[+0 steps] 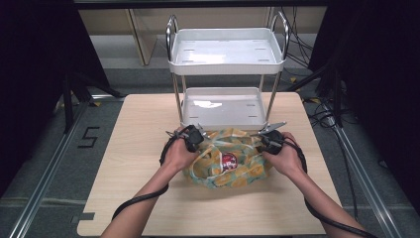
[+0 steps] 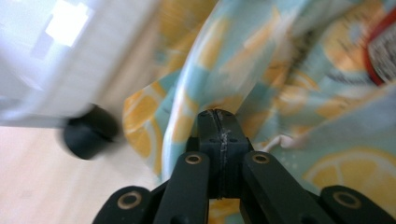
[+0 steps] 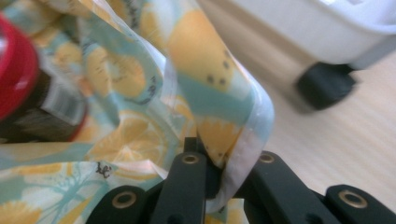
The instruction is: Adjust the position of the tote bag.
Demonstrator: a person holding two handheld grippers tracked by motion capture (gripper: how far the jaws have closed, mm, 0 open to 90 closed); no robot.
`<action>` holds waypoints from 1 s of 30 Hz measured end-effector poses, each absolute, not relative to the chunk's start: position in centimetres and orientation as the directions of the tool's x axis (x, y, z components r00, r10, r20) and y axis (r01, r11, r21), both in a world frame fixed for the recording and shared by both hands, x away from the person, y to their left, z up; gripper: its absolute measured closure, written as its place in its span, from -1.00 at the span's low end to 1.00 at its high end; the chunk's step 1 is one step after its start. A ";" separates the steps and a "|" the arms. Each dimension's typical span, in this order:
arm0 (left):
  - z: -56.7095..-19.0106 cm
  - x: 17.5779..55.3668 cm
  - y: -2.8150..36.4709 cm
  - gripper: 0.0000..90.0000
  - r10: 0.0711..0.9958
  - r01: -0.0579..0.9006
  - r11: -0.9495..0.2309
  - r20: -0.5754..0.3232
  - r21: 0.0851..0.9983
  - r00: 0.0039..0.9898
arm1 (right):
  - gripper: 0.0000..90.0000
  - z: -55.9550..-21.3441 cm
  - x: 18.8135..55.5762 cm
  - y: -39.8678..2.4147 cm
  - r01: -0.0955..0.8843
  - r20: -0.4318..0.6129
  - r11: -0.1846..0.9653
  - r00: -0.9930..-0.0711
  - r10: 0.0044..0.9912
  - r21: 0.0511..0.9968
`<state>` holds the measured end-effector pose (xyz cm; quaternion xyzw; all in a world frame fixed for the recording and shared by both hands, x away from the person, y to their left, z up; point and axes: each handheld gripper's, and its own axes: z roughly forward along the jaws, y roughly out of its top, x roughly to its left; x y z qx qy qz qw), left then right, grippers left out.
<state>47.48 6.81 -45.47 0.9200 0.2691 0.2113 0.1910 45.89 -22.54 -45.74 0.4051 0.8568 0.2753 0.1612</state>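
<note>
The lemon-print fabric bag (image 1: 225, 161) lies at the surface's centre, just in front of the white two-tier trolley (image 1: 225, 106). The left gripper (image 1: 192, 137) and right gripper (image 1: 269, 140) each clamp its rim at opposite ends, jaws closed on fabric. The bag's long axis runs left to right between them, mouth open, a red-capped bottle (image 1: 228, 161) inside.

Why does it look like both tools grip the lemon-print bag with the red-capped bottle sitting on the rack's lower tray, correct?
Not quite. The red-capped bottle lies inside the lemon-print fabric bag, not on the white two-tier rack's lower tray, per the high view. Left tool and right tool do grip the bag.
</note>
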 end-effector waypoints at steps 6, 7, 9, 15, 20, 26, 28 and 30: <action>-46.4 47.7 7.0 0.99 0.592 0.439 -0.767 0.253 0.469 0.765 | 0.75 -47.2 46.2 -22.7 0.631 -0.065 0.577 -0.644 0.763 0.519; -46.4 47.7 7.1 0.99 0.608 0.449 -0.749 0.235 0.488 0.758 | 0.54 -46.5 46.0 -23.0 0.607 -0.059 0.569 -0.654 0.754 0.555; -46.2 47.8 7.1 0.99 0.603 0.445 -0.754 0.243 0.483 0.759 | 0.41 -45.2 45.6 -23.2 0.571 -0.074 0.561 -0.658 0.749 0.598; -46.0 47.9 6.4 0.99 0.595 0.442 -0.761 0.240 0.475 0.767 | 0.24 -39.4 43.1 -22.8 0.451 -0.093 0.567 -0.721 0.686 0.689; -46.1 48.0 6.0 0.99 0.591 0.441 -0.764 0.235 0.472 0.772 | 0.32 -37.1 41.3 -21.7 0.353 -0.147 0.594 -0.762 0.631 0.723; -46.1 48.1 6.0 0.99 0.597 0.450 -0.756 0.219 0.475 0.772 | 0.16 -38.2 39.8 -18.0 0.355 0.037 0.545 -0.860 0.509 0.760; -46.0 48.3 6.1 0.99 0.596 0.451 -0.757 0.215 0.473 0.774 | 0.03 -39.2 39.8 -16.6 0.355 0.078 0.535 -0.879 0.471 0.767; -45.9 48.2 6.2 0.99 0.603 0.455 -0.748 0.208 0.482 0.771 | -0.06 -40.5 39.8 -14.5 0.361 0.102 0.545 -0.889 0.447 0.757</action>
